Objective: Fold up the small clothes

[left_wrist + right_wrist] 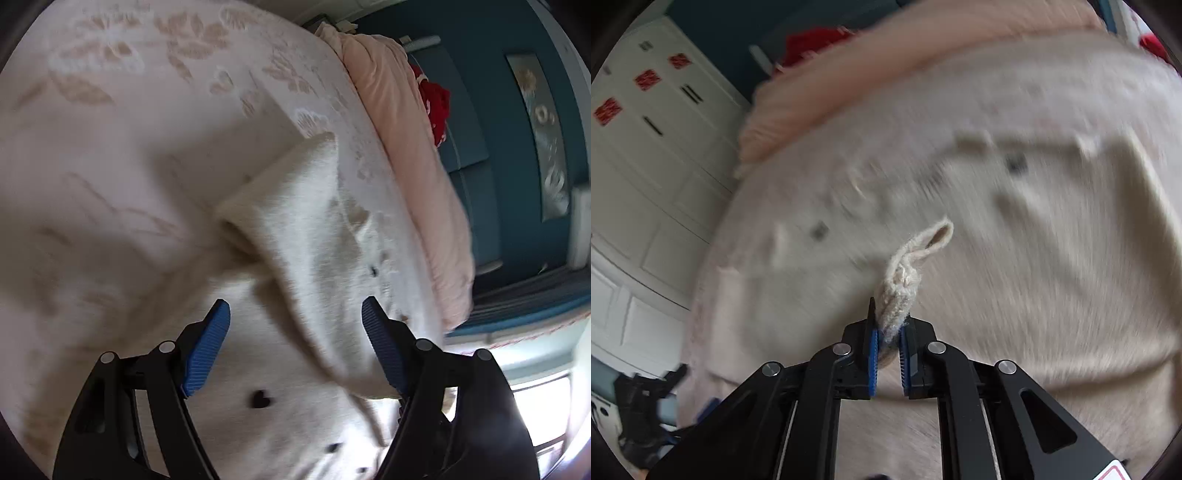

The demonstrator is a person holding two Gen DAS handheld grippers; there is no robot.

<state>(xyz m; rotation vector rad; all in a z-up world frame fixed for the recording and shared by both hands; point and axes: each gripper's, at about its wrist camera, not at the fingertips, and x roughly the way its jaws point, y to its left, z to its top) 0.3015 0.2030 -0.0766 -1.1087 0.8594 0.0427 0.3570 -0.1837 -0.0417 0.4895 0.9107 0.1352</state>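
A small cream knitted sweater (306, 229) with little black hearts lies on the bed, one sleeve folded across its body. My left gripper (295, 314) is open just above it, blue pads on either side of the folded sleeve, holding nothing. In the right wrist view the sweater (1015, 266) is blurred by motion. My right gripper (888, 332) is shut on a bunched edge of the sweater, and a loop of knit sticks out beyond the fingertips.
The bedspread (129, 129) is pale with a leaf pattern. A pink blanket (406, 147) lies along the bed's far edge, with something red (436, 103) behind it. A teal wall (491, 110) and white cabinet doors (646, 184) stand beyond the bed.
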